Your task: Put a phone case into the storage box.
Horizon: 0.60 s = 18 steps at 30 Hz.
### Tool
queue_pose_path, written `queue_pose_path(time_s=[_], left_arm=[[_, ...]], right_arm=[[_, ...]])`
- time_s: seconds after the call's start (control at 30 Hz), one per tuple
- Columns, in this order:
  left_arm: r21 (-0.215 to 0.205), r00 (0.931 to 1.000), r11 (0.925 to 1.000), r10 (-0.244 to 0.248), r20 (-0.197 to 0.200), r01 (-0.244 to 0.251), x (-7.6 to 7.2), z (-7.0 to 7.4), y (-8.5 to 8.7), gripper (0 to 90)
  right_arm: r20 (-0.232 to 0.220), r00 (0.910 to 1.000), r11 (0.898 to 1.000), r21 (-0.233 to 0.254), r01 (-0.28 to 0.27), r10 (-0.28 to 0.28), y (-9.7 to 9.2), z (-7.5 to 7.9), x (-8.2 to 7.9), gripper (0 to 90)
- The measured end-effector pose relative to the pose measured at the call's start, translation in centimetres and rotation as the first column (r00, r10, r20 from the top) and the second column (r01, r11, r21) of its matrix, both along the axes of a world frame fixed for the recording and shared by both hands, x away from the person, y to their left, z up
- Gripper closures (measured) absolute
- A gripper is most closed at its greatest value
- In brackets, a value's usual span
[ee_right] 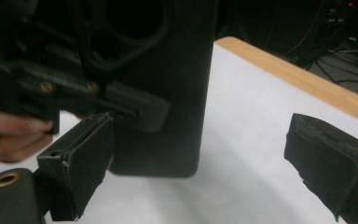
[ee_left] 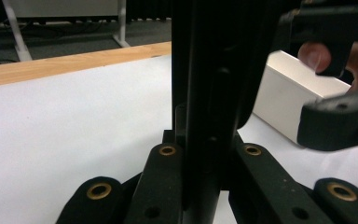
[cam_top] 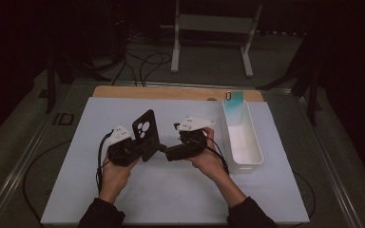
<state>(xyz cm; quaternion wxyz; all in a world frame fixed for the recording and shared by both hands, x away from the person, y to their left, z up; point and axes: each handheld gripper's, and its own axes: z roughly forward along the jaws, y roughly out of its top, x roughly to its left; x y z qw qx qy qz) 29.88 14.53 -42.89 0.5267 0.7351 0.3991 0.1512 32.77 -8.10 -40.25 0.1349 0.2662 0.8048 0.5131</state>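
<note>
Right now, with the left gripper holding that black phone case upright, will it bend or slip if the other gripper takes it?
The phone case looks thin and hollow, so probably light. Its big camera cutouts suggest it may flex when squeezed. The left gripper clamps only its lower edge, so it could pivot; the right gripper is open beside it.

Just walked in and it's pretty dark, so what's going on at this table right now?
A person holds a gripper in each hand over a white table. The left gripper is clamped on a black phone case, holding it upright. The right gripper, jaws open, sits right beside the case. A white bin stands to the right with a teal phone at its far end.
</note>
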Motion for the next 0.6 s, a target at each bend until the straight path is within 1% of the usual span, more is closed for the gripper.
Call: queue_pose_path(time_s=[0.17,0.23,0.33,0.4,0.43,0.6], left_arm=[[0.005,1.0000,1.0000,-0.005,-0.002,0.005,0.0,-0.2,-0.4,85.9],[0.003,1.0000,1.0000,-0.005,-0.004,0.005,0.0,-0.2,-0.5,85.9],[0.012,0.9999,0.9999,-0.010,-0.004,0.010,-0.1,-0.3,-0.7,85.9],[0.016,0.9999,0.9998,-0.011,-0.005,0.011,-0.1,-0.3,-0.8,85.9],[0.016,0.9999,0.9998,-0.012,-0.005,0.012,-0.1,-0.4,-0.8,85.9],[0.022,0.9999,0.9996,-0.017,-0.005,0.017,-0.2,-0.5,-1.1,85.9]], right_arm=[[0.018,0.9998,1.000,0.025,0.002,-0.002,0.7,1.0,0.0,8.4],[0.027,0.9996,1.000,0.029,0.001,-0.002,1.1,1.3,0.0,8.5],[0.039,0.9992,0.999,0.034,0.005,-0.006,1.7,1.8,-0.1,8.9],[0.036,0.9993,0.999,0.047,0.005,-0.007,2.0,2.0,-0.1,10.5],[0.042,0.9990,0.999,0.054,0.012,-0.014,2.2,2.1,-0.1,11.2],[0.039,0.9991,0.997,0.072,0.013,-0.016,2.9,2.5,-0.2,11.2]])
